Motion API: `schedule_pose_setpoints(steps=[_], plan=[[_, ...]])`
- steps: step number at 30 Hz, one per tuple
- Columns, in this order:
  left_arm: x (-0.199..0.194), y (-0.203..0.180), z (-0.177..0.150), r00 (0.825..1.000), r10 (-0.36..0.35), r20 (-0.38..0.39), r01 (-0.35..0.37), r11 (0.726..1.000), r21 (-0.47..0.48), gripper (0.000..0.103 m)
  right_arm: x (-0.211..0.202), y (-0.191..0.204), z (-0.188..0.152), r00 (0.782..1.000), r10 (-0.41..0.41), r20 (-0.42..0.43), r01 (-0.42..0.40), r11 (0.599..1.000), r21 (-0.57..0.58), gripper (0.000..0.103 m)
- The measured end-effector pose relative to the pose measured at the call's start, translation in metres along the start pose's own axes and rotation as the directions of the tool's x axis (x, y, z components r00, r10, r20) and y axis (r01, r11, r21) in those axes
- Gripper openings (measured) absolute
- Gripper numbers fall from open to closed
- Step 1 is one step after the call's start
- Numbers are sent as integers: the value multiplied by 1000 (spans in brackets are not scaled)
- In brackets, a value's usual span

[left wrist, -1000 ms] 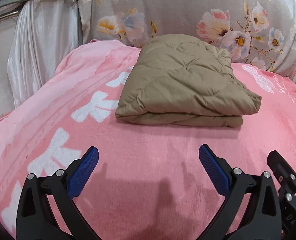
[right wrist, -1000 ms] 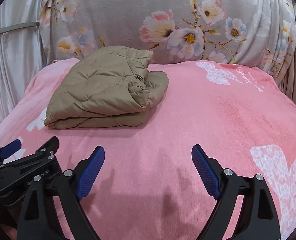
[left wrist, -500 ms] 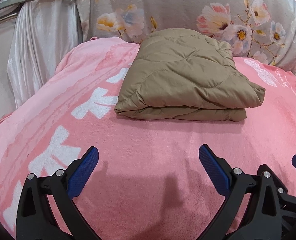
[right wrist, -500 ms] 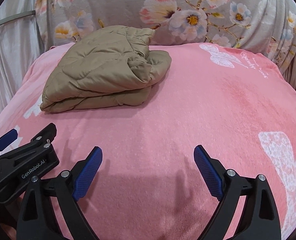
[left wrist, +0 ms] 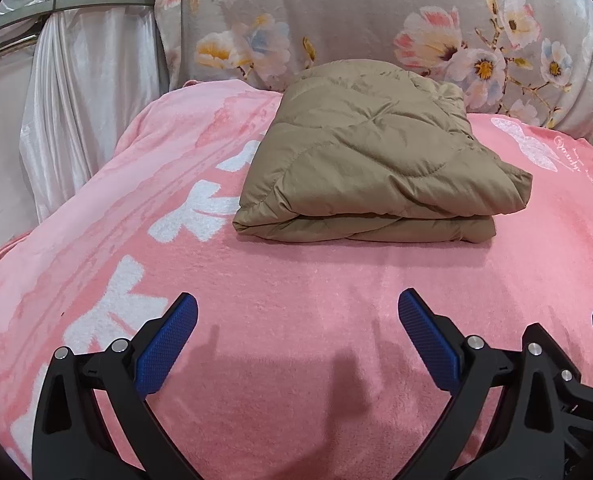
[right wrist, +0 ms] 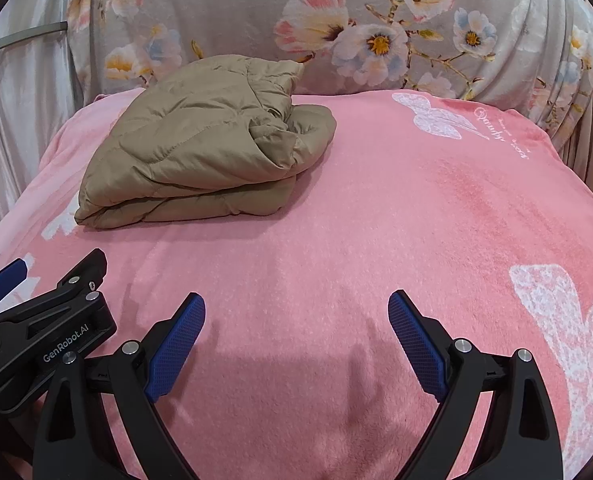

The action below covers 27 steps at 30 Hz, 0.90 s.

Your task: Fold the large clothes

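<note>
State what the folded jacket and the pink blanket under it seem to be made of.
Folded tan quilted jacket: likely padded nylon or polyester, judging by its slight sheen, stitched quilting and puffy creases. Pink blanket: probably plush fleece, with a matte, fuzzy nap and white printed patterns.

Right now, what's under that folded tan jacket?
The jacket lies on a pink blanket with white patterns; a white patch reaches its left edge. Whatever lies beneath the jacket or between its folded layers is covered.

The folded quilted jacket (left wrist: 372, 160) lies on the blanket (left wrist: 296, 280) toward the back left, just before the floral cover (left wrist: 356, 12) behind. The curtain (left wrist: 76, 100) hangs at left. Both grippers hover near, side by side, well apart from it.
</note>
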State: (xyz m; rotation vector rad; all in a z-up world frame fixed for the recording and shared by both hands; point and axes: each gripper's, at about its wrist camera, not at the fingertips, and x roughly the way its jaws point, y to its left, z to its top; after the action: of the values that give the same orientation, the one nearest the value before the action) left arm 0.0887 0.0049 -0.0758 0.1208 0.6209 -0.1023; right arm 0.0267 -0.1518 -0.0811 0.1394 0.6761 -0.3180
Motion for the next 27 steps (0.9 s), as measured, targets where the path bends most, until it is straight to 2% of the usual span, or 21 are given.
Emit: schedule_pose_setpoints(steps=[27], plan=[[0, 0, 0, 1000, 9, 1, -9, 1000, 1, 98, -4, 1, -2, 999, -27, 17, 27, 1000, -10, 91]])
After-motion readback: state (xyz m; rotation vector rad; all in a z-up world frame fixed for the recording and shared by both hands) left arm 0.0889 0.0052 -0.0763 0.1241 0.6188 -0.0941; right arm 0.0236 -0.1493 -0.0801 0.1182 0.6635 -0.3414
